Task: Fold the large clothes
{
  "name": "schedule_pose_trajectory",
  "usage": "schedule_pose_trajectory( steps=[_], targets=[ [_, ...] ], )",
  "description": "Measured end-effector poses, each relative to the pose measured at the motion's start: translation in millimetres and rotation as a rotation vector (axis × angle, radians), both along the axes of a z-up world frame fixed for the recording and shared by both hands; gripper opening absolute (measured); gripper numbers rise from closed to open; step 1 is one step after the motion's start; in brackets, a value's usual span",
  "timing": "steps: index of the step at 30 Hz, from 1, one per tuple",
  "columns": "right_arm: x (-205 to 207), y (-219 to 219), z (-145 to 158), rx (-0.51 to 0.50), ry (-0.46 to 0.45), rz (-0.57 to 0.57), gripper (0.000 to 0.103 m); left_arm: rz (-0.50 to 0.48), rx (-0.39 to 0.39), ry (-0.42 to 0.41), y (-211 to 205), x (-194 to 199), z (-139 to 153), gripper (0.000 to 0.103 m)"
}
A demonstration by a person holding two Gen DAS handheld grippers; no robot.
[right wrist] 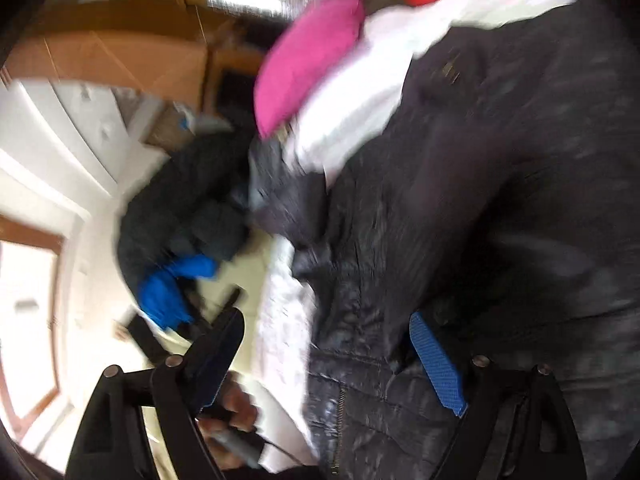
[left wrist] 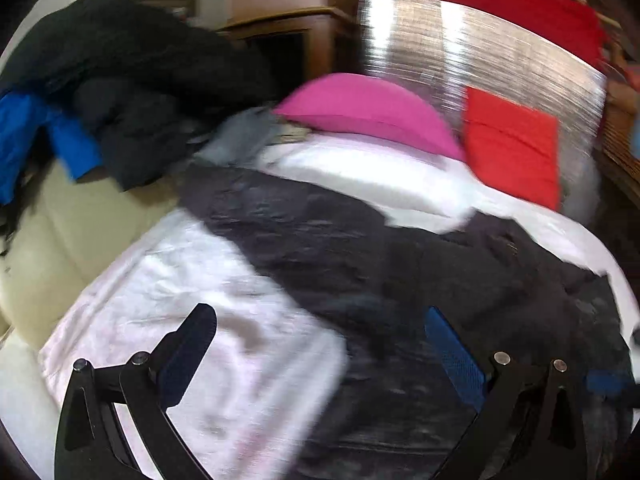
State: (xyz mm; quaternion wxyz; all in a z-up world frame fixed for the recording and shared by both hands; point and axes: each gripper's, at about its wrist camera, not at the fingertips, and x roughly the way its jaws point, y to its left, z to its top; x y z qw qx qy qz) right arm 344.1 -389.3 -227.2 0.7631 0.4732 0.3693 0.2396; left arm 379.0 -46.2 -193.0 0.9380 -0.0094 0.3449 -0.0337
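Observation:
A large dark quilted jacket (left wrist: 360, 260) lies spread across the white bed sheet (left wrist: 180, 280), one part reaching up towards the pillows. My left gripper (left wrist: 320, 316) hovers open over the jacket's left edge, with only sheet and jacket below its fingers. The right wrist view is tilted and blurred. In it the jacket (right wrist: 500, 200) fills the right side and its zip (right wrist: 340, 412) runs near the bottom. My right gripper (right wrist: 326, 318) is open just above the jacket's edge and grips nothing.
A heap of dark clothes (left wrist: 120, 80) with a blue garment (left wrist: 68, 140) sits at the left on a beige surface (left wrist: 60, 220). A pink pillow (left wrist: 368, 112) and a red pillow (left wrist: 512, 144) lean on the silvery headboard (left wrist: 480, 48). A hand (right wrist: 232, 404) shows low in the right wrist view.

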Motion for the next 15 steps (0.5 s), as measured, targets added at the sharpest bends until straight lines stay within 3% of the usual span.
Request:
schedule_pose_trajectory(
  steps=[1, 4, 7, 9, 12, 15],
  targets=[
    [-5, -16, 4, 0.01, -0.017, -0.033, 0.087, -0.04, -0.014, 0.009, -9, 0, -1, 0.103],
    [-20, -72, 23, -0.1, -0.047, -0.238, 0.087, -0.159, -0.099, 0.054, -42, 2, -4, 0.103],
    [-28, -120, 23, -0.227, -0.01, -0.433, 0.087, -0.238, -0.149, 0.08, -72, 0, -8, 0.103],
    [-24, -140, 19, -0.367, 0.052, -0.528, 0.087, -0.295, -0.16, 0.075, -95, -4, -8, 0.103],
    [-3, -158, 0, -0.412, 0.116, -0.535, 0.087, -0.385, -0.121, 0.089, -139, -7, -16, 0.103],
    [23, -157, -16, -0.466, 0.173, -0.489, 0.087, -0.387, 0.008, 0.102, -171, -6, -30, 0.103]
  ],
)
